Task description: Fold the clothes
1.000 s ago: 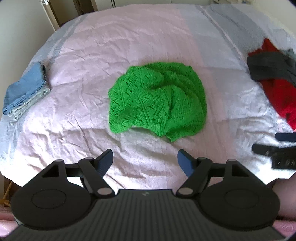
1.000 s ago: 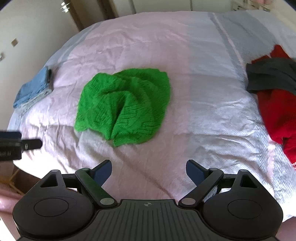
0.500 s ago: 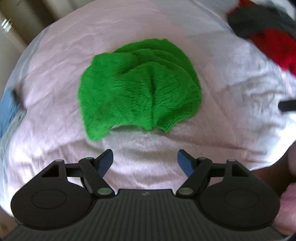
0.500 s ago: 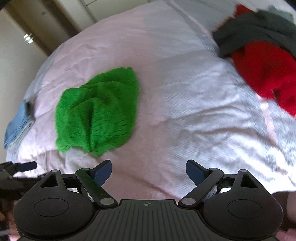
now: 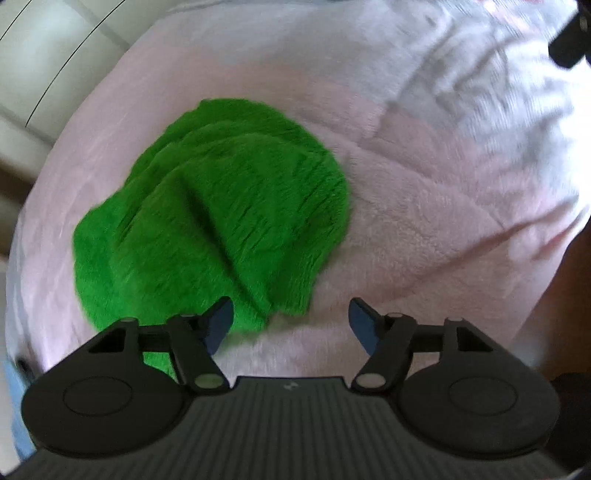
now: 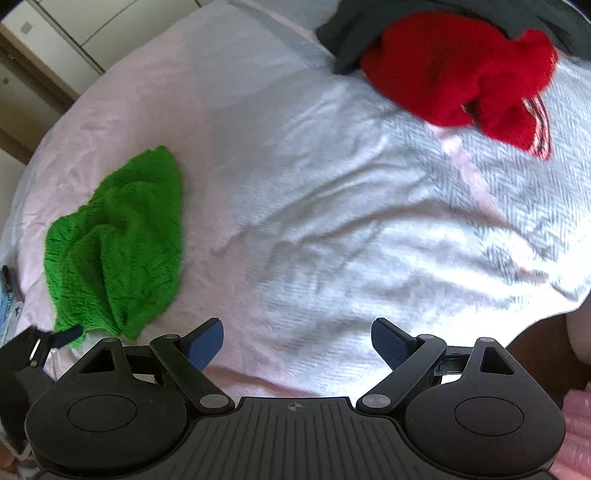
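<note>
Knitwear in bright green, the green sweater lies crumpled in a rounded heap with deep folds on the pink-and-white bedspread. The left gripper hangs just at the sweater's near edge, fingers spread wide and empty. The right gripper is well to the right of the sweater, over bare bedspread, also spread and holding nothing. Far beyond the sweater, a red garment lies against a dark grey garment.

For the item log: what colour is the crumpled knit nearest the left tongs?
Bright green sweater, clearest in the left wrist view.
</note>
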A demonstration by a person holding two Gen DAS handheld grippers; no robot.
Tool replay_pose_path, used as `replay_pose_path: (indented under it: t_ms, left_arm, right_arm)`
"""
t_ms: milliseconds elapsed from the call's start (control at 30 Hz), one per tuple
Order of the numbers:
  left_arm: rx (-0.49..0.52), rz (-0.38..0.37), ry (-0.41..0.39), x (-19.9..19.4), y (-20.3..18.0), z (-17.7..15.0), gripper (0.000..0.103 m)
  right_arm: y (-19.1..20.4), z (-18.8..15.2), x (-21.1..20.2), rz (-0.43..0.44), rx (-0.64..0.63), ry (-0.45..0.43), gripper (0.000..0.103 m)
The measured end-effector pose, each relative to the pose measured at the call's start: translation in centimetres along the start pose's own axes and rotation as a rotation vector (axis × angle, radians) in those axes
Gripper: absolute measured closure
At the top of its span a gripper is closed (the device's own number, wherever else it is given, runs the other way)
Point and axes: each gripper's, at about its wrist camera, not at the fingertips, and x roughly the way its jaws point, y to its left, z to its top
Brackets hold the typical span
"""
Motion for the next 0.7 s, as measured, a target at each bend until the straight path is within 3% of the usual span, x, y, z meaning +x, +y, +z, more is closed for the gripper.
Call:
replay_pose_path:
  t_ms: [200,300,333,367,433,567,700]
  left_arm:
    - [0.266,0.071,-0.027,4.4,-2.4,0.6,0.038]
    - [0.333,0.079,-0.047,5.8,-2.4,0.3,0.038]
    - [0.341,0.079,-0.054,6.1,-2.1,0.3,0.046]
    - [0.34,0.077,-0.061,6.3,-1.6,0.2,0.07]
    - [0.276,0.025,-0.081,5.6,0.7,0.2,0.094]
    - [0.077,-0.118,-0.136,3.1,7.1,0.4,0.095]
    - [-0.319,-0.261,-0.245,-1.6,18.8,-0.9,0.096]
  right_arm:
    - [-0.3,-1.1,0.8,-0.034,0.046,0.017,0.013]
    - [-0.3,-1.5,1.3,-0.053,0.068,0.024,0.013]
    - [-0.3,-1.6,1.5,-0.059,0.076,0.027,0.013]
    - [-0.2,-1.5,1.7,-0.066,0.082,0.028,0.013]
    - [0.2,-1.6,2.1,-0.08,0.093,0.03,0.013]
    - [2.1,-1.7,2.7,-0.077,0.114,0.022,0.013]
    - [4.5,-1.7,3.7,-0.035,0.165,0.02,0.013]
